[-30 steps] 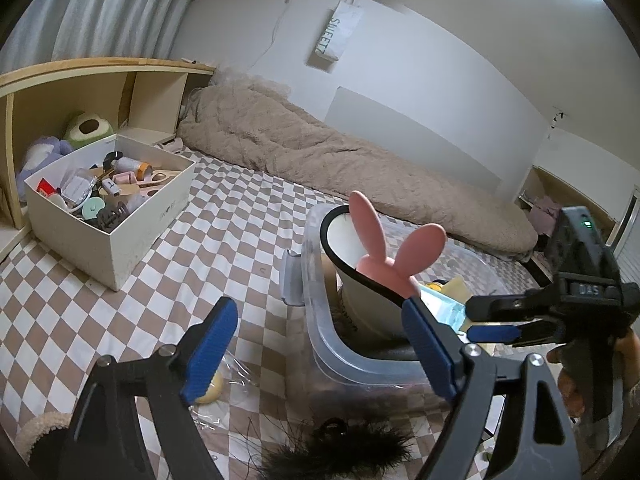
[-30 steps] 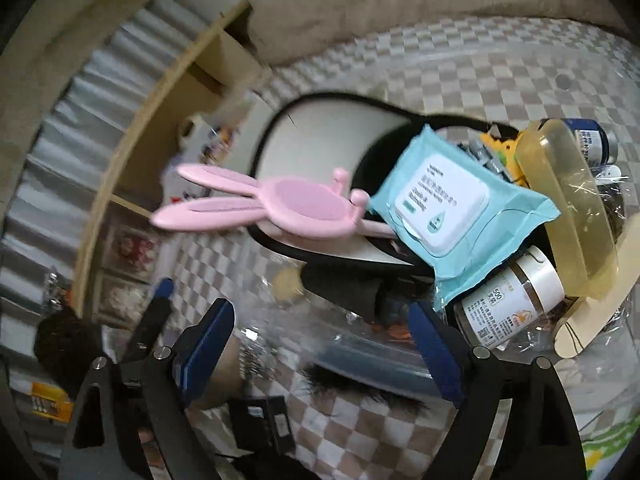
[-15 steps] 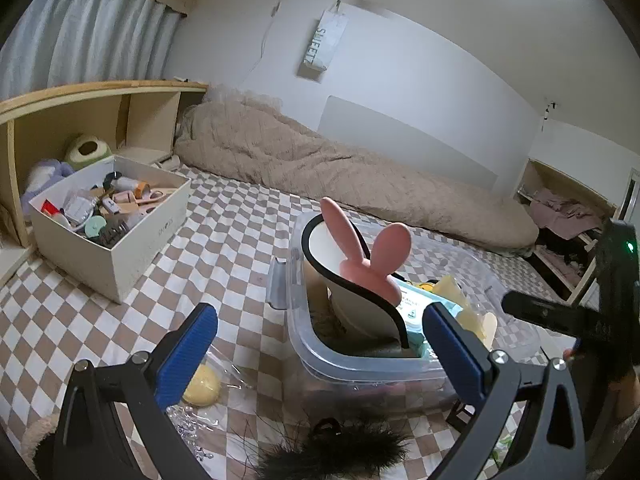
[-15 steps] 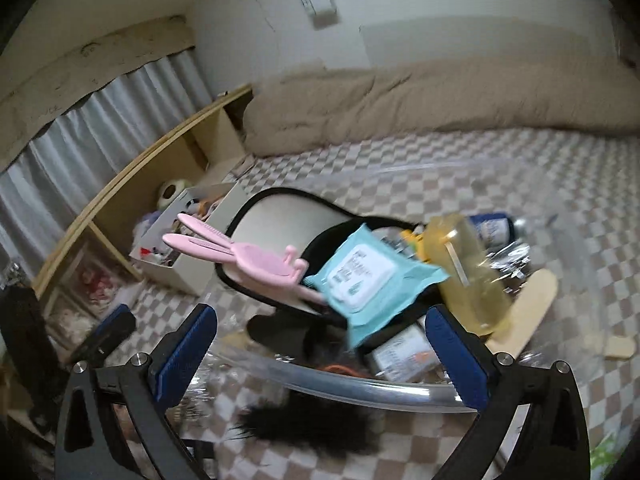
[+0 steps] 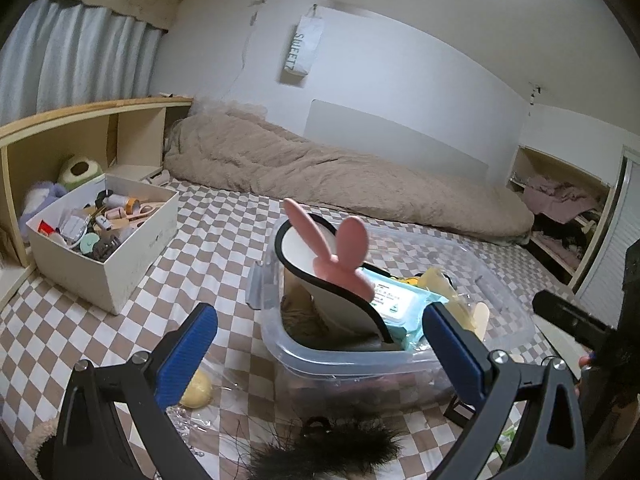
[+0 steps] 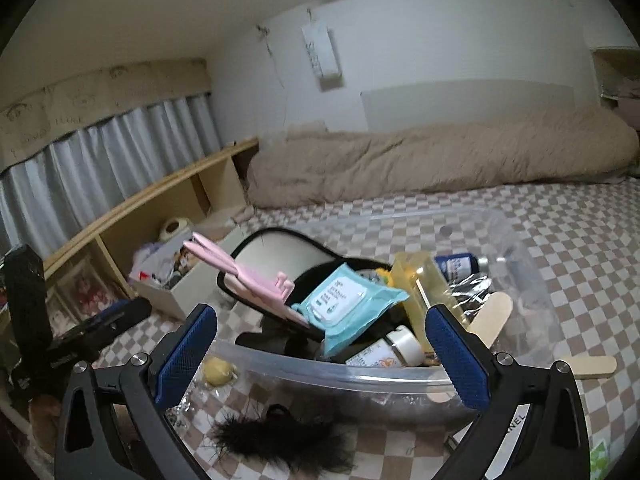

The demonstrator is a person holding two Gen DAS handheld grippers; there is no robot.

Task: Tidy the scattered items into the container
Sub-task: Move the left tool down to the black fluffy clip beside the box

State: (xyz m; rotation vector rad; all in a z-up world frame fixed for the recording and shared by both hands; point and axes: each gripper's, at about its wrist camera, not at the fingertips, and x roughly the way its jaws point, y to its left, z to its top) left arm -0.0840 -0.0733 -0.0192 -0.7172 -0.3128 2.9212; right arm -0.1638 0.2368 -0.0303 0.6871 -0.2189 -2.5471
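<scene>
Both the left tongs (image 5: 316,344) and right tongs (image 6: 320,344) stood wide and empty. Just below them lay the black feathery tuft (image 6: 280,440), likely weightless, soft and easily crushed; a light pinch at its middle loop, short of the clear container (image 5: 400,364), seemed best.

My left wrist camera looks forward from low over the checkered bedding, close to the clear container (image 5: 404,364); my right one faces it from further right. Both share the container, the black feathery piece (image 6: 280,436) nearest, and the far beige duvet (image 5: 340,180).
</scene>
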